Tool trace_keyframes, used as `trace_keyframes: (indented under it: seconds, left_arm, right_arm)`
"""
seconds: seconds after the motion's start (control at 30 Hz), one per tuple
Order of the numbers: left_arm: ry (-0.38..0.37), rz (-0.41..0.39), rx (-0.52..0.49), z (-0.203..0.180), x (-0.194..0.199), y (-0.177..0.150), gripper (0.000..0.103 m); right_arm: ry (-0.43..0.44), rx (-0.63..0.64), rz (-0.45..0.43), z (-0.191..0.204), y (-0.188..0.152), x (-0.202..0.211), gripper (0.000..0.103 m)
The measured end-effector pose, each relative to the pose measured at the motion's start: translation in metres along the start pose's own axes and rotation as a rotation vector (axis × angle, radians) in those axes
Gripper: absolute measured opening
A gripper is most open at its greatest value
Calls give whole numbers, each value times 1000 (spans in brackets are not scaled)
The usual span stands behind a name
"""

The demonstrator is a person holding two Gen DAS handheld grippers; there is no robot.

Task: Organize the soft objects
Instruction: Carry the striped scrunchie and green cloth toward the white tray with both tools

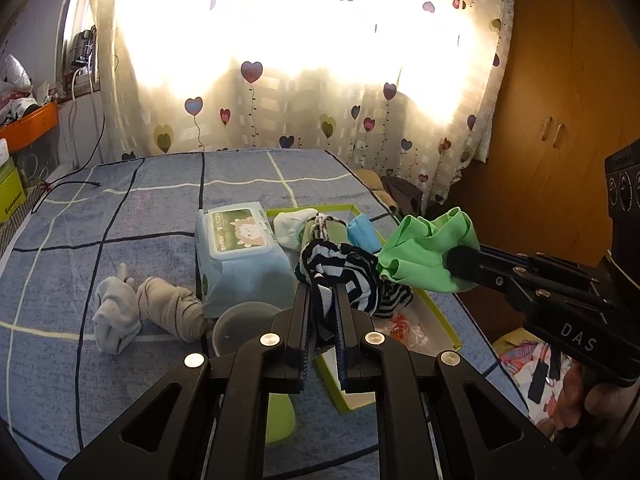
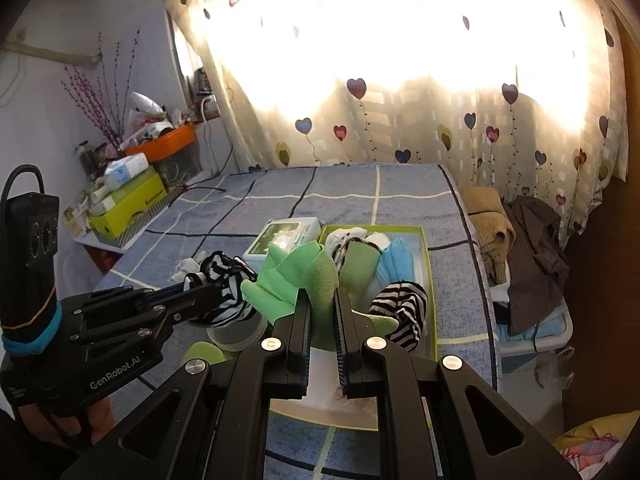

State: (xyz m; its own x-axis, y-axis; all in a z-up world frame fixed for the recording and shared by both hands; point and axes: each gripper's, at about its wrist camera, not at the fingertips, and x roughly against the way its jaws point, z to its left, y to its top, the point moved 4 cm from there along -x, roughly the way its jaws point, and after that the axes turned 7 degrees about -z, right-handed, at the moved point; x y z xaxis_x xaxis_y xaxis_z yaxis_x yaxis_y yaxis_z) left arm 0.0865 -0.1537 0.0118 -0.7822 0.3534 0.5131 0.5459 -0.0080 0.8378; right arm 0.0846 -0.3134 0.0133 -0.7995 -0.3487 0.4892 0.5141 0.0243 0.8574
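Carrying step: left gripper (image 1: 322,292) pinches a striped sock (image 1: 340,276), right gripper (image 2: 323,296) a green sock (image 2: 304,280), above the green-rimmed box (image 2: 429,276); lowering and release likely follow.

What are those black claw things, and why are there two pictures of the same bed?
Those are grippers, pinching tools a person holds, one in each hand. Each carries a camera, so each picture looks along one gripper. The left gripper pinches a black-and-white striped cloth. The right gripper pinches a green cloth. On the bed lie a wipes pack, rolled socks and a green box holding folded soft things.
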Motion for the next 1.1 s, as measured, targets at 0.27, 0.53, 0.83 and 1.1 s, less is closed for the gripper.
trace_keyframes:
  seconds: [0.27,0.53,0.83,1.1]
  left_arm:
    - [-19,41,-13,-11,-16,-9,11]
    - [-27,86,-24,-18,-33,-17,11]
    - [-41,147,-33,-23,-52,-30,11]
    - [-56,201,-47,-28,-69,-40,11]
  right_arm:
    - [-24,-20,25,-17,-10,-4,10]
    - [-32,-37,55,-30,-18,-13,10]
    - [-45,-55,103,-44,-31,-31,10]
    - [-55,-70,156,-53,-45,-48,10]
